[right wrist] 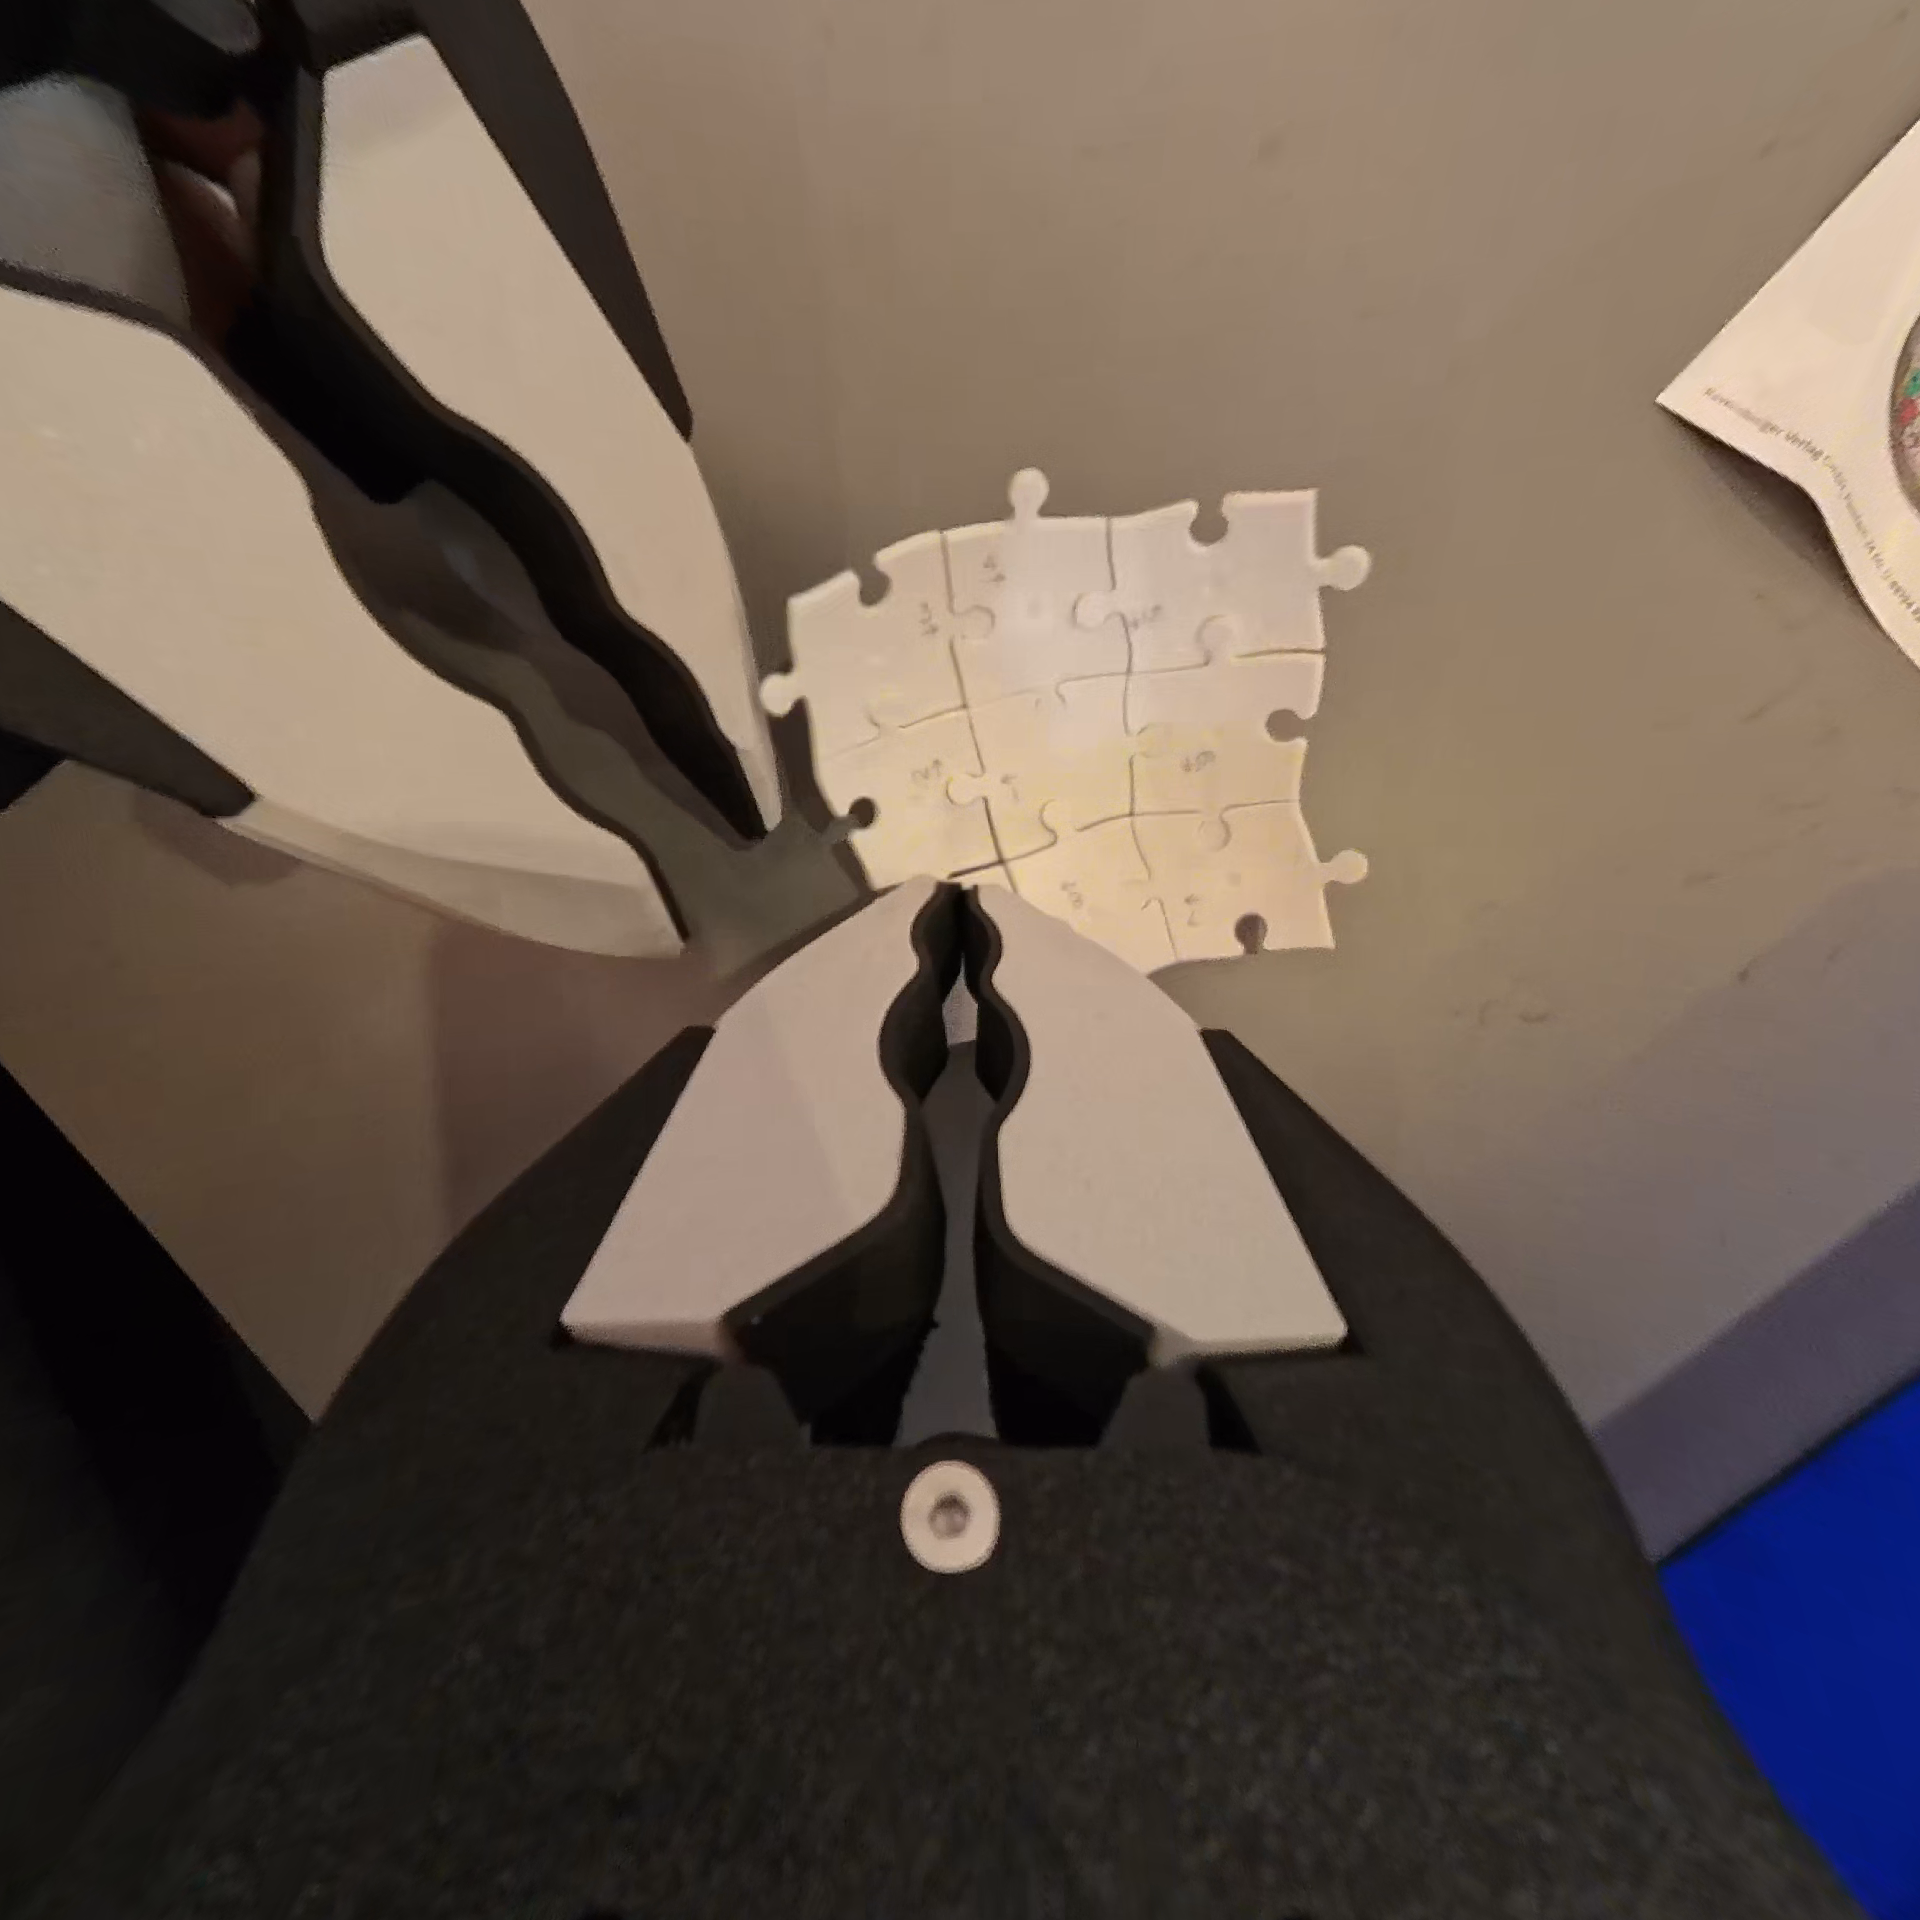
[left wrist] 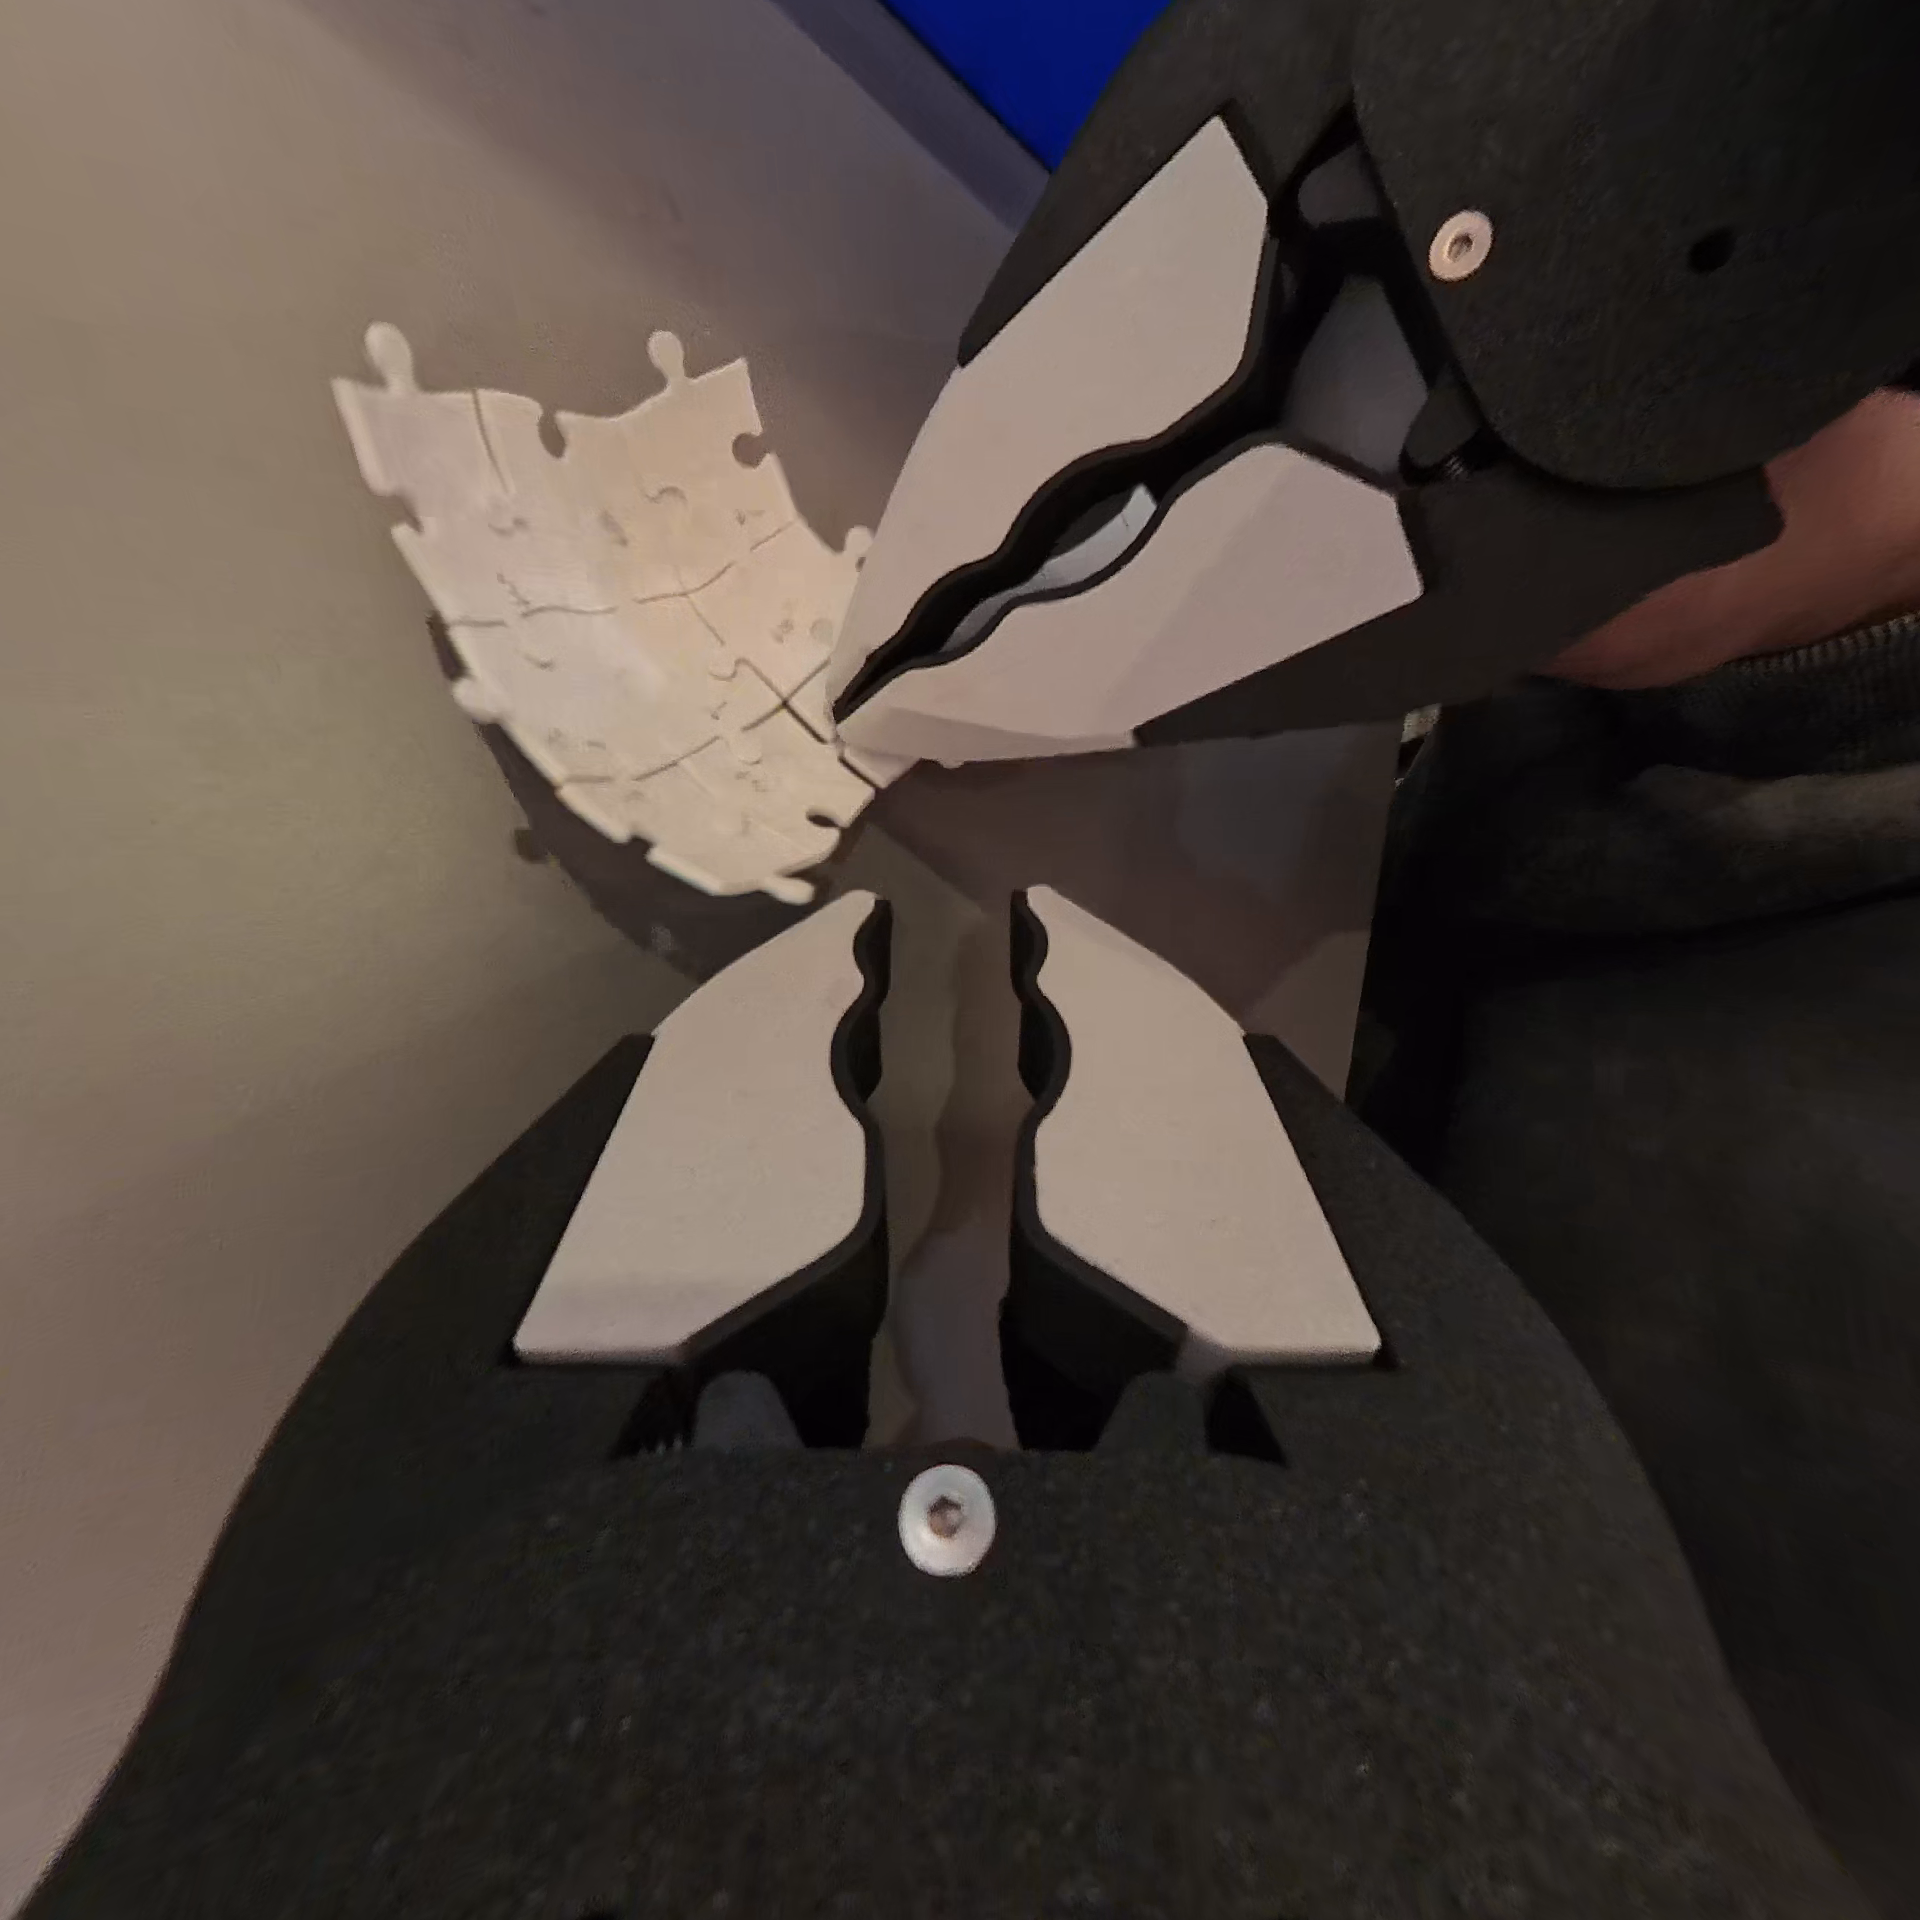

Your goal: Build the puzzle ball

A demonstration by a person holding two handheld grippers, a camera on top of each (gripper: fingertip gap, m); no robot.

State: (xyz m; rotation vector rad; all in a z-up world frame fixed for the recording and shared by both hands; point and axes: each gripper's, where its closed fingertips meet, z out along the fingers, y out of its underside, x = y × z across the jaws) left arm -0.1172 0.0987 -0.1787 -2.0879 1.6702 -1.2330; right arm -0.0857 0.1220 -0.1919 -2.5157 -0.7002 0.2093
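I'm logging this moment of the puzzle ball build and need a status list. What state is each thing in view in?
Left claw: open, empty, tips just short of the panel.
Right claw: shut on the panel's near corner.
Puzzle panel: partly built, white side up, curved, pieces interlocked, edge tabs free.
Printed sheet: flat on the table, untouched, cut off by the frame edge.
Table: grey.

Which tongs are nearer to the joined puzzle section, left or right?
Right. The right tongs are shut on the edge of the puzzle section; the left tongs stand open just beside it.
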